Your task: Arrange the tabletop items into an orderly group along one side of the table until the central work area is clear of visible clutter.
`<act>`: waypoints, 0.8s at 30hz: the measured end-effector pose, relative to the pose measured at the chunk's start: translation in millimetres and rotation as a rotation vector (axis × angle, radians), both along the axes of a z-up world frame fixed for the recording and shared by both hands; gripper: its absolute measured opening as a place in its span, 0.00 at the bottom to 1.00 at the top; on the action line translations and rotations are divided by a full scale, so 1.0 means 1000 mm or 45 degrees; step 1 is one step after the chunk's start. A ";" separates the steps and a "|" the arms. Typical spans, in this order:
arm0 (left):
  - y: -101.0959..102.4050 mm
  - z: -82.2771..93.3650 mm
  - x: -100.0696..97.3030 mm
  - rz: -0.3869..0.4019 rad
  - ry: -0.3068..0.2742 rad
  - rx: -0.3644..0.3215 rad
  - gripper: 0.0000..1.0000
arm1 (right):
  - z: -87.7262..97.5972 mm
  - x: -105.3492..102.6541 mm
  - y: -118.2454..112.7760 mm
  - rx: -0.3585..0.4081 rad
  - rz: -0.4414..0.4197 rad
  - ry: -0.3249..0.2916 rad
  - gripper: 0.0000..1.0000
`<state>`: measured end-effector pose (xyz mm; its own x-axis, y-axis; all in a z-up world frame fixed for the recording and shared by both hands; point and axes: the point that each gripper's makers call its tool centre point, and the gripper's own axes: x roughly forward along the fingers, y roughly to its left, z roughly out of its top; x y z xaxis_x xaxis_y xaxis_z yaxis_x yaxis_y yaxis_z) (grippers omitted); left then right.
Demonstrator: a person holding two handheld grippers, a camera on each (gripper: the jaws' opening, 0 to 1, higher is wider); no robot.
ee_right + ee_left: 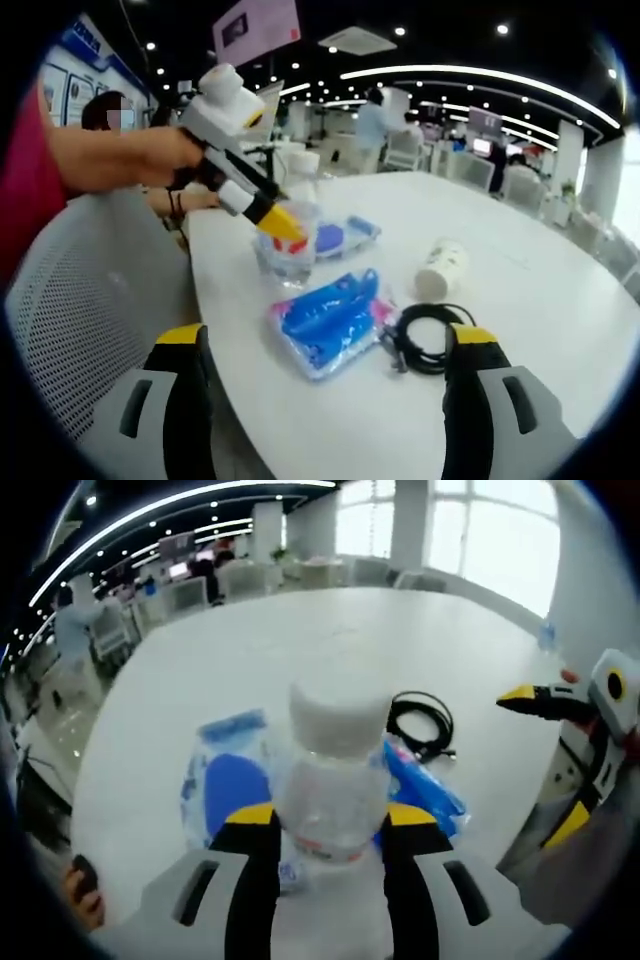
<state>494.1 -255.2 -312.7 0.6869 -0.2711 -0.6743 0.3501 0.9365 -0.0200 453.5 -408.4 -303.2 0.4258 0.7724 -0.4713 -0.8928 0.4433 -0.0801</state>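
Gripping a clear bottle [335,780] with the left tongs [330,825] at the desk's near edge.
The bottle, white-capped, stands upright on the white desk [250,660], pinched between both jaws; a blue packet [228,780] lies at its 9 o'clock, another blue packet [328,322] and a coiled black cable [428,340] at its 3 o'clock. A paper cup [440,268] lies tipped farther out. The right tongs [325,365] hang wide, holding nothing.

I'm in an open-plan office: long curved ceiling light strips [470,78], rows of desks with glowing computer monitors [180,570], big round white table [330,640].
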 end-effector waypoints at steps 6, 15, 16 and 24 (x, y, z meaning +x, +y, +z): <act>0.003 -0.002 -0.002 -0.115 -0.004 -0.042 0.36 | -0.001 -0.002 0.001 -0.011 0.011 0.002 0.96; 0.003 -0.002 -0.001 -0.216 -0.023 -0.083 0.36 | 0.001 -0.003 0.002 -0.018 0.027 -0.001 0.96; 0.003 -0.002 -0.001 -0.217 -0.024 -0.084 0.36 | 0.005 -0.002 0.004 -0.010 0.041 -0.001 0.96; 0.002 -0.002 0.001 -0.295 -0.042 -0.095 0.36 | 0.056 0.015 0.026 0.152 0.139 -0.019 0.94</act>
<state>494.8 -253.4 -314.9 0.6219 -0.4721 -0.6248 0.5568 0.8276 -0.0710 468.3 -382.0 -247.0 0.3421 0.8646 -0.3681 -0.9354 0.3505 -0.0461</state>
